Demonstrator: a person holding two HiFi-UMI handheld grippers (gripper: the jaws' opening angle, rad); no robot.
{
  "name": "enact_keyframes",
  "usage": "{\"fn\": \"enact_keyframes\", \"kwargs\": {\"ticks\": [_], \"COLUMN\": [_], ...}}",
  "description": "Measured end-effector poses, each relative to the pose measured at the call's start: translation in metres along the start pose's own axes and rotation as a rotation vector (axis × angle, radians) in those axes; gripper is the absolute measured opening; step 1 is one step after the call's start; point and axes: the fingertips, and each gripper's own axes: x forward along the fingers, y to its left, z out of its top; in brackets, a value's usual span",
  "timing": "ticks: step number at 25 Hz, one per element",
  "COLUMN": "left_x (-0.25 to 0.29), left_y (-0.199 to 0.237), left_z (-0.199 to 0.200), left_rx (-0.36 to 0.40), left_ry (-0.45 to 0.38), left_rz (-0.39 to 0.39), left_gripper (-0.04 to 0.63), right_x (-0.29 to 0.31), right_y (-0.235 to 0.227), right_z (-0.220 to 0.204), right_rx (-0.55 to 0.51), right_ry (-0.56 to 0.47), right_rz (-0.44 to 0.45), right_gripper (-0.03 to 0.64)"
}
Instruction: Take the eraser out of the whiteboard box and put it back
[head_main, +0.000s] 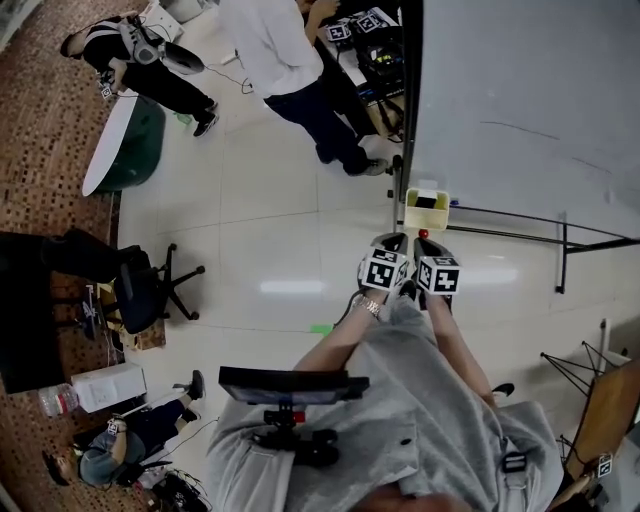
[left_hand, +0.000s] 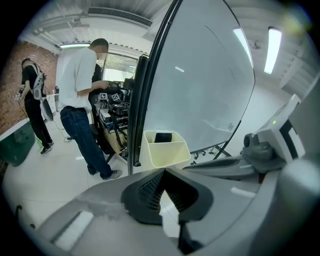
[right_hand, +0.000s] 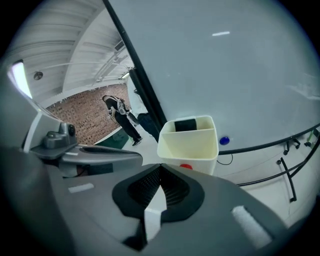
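Note:
A cream whiteboard box (head_main: 414, 213) hangs at the whiteboard's lower left corner, with the black eraser (head_main: 429, 202) standing in its rear compartment. Both grippers are side by side just short of the box. My left gripper (head_main: 391, 242) is shut and empty; in its own view the box (left_hand: 167, 154) and eraser (left_hand: 162, 137) lie straight ahead of the closed tips (left_hand: 163, 171). My right gripper (head_main: 426, 244) is also shut with nothing held; its tips (right_hand: 160, 168) point at the box (right_hand: 190, 146) with the eraser (right_hand: 185, 125) at the back.
The whiteboard (head_main: 530, 100) stands on a black frame with legs (head_main: 562, 245) running right. A blue magnet (right_hand: 224, 141) sits on the board by the box. A person (head_main: 290, 70) stands at an equipment cart (head_main: 365, 50); an office chair (head_main: 150, 285) is to the left.

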Motion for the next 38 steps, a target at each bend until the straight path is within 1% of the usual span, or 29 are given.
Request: {"fn": "enact_keyframes", "kwargs": {"ticks": [3, 5, 7, 9, 11, 13, 15, 17, 19, 22, 24, 28, 31, 35, 38], "left_x": [-0.017, -0.029, -0.043, -0.055, -0.067, -0.080, -0.094, -0.105, -0.113, -0.120, -0.124, -0.132, -0.132, -0.131, -0.132], "left_y": [-0.004, -0.012, -0.017, -0.019, -0.019, -0.019, -0.019, -0.019, -0.020, -0.023, -0.027, -0.035, -0.044, -0.058, -0.061], "left_z": [-0.008, -0.016, -0.033, -0.055, -0.076, -0.095, -0.104, -0.105, -0.103, -0.098, -0.095, -0.088, -0.092, -0.098, -0.099], "left_rx": [0.010, 0.012, 0.006, -0.004, -0.029, -0.044, -0.037, -0.026, -0.015, -0.003, 0.006, 0.014, 0.014, 0.022, 0.024], "left_ry": [-0.017, -0.035, -0.041, -0.033, -0.022, -0.013, -0.014, -0.026, -0.043, -0.067, -0.079, -0.099, -0.097, -0.087, -0.087], "left_rz": [-0.014, -0.039, -0.056, -0.060, -0.064, -0.070, -0.073, -0.069, -0.064, -0.053, -0.046, -0.031, -0.028, -0.029, -0.018], "left_gripper": [0.003, 0.003, 0.003, 0.003, 0.003, 0.003, 0.003, 0.003, 0.003, 0.003, 0.003, 0.003, 0.003, 0.003, 0.003], "right_x": [-0.009, -0.019, -0.031, -0.040, -0.049, -0.059, -0.069, -0.078, -0.082, -0.084, -0.086, -0.095, -0.101, -0.109, -0.112], "right_y": [0.016, 0.025, 0.034, 0.042, 0.050, 0.063, 0.077, 0.089, 0.098, 0.109, 0.116, 0.123, 0.119, 0.107, 0.106], "right_z": [-0.009, -0.014, -0.024, -0.042, -0.067, -0.095, -0.110, -0.110, -0.105, -0.099, -0.099, -0.095, -0.095, -0.102, -0.103], "right_rx": [-0.004, 0.006, 0.010, 0.005, -0.007, -0.012, -0.007, -0.014, -0.046, -0.108, -0.121, -0.121, -0.107, -0.061, -0.064], "right_ry": [-0.008, -0.027, -0.044, -0.035, -0.001, 0.033, 0.040, 0.020, 0.001, -0.003, -0.001, -0.017, -0.024, -0.022, -0.020], "right_rz": [0.000, -0.018, -0.043, -0.074, -0.101, -0.111, -0.105, -0.086, -0.067, -0.048, -0.023, 0.021, 0.043, 0.052, 0.058], "right_gripper": [0.003, 0.003, 0.003, 0.003, 0.003, 0.003, 0.003, 0.003, 0.003, 0.003, 0.003, 0.003, 0.003, 0.003, 0.003]}}
